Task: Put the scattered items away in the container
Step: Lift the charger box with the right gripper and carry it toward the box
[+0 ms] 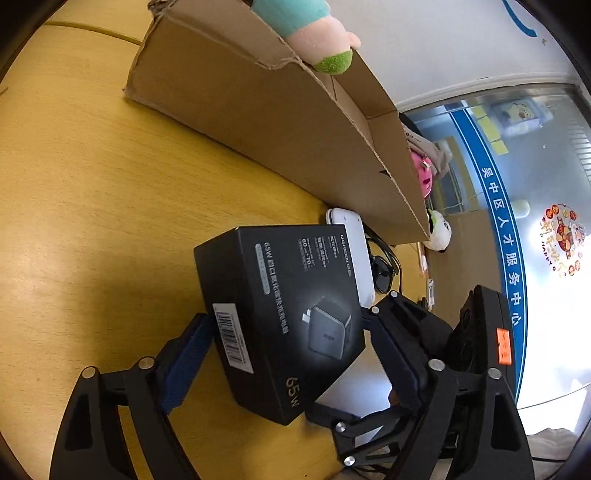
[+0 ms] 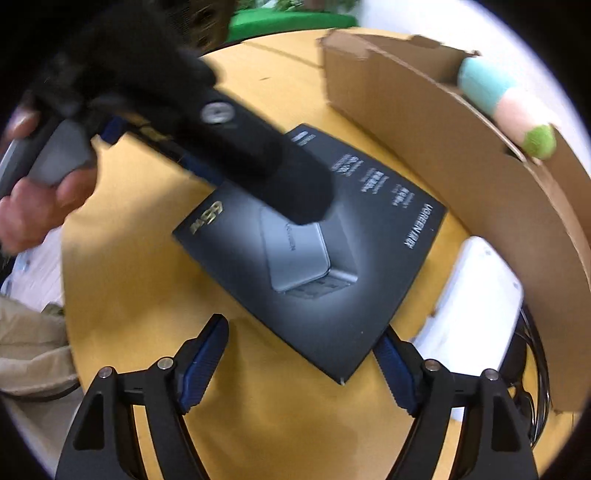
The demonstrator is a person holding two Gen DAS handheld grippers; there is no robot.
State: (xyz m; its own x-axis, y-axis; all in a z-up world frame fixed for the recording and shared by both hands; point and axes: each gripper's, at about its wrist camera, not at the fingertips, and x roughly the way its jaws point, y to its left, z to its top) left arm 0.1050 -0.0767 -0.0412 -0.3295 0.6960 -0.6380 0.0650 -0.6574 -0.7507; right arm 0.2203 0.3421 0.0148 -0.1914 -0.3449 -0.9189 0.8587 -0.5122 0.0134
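Observation:
A black charger box [image 1: 284, 317] marked 65W lies on the yellow table [image 1: 92, 206]; it also shows in the right wrist view [image 2: 314, 251]. My left gripper [image 1: 291, 332] is open, its blue-padded fingers on either side of the box; it shows from above in the right wrist view [image 2: 255, 162]. My right gripper [image 2: 303, 354] is open with the box's near corner between its fingertips. The cardboard box [image 1: 280, 122] stands behind, also in the right wrist view [image 2: 472, 177], with a plush toy [image 1: 317, 33] sticking out of it.
A white flat device [image 1: 354, 251] lies beside the charger box against the cardboard wall, also in the right wrist view [image 2: 476, 295]. Black sunglasses [image 1: 384, 269] and a cable lie past it. A small white plush [image 1: 439, 232] sits at the carton's far end.

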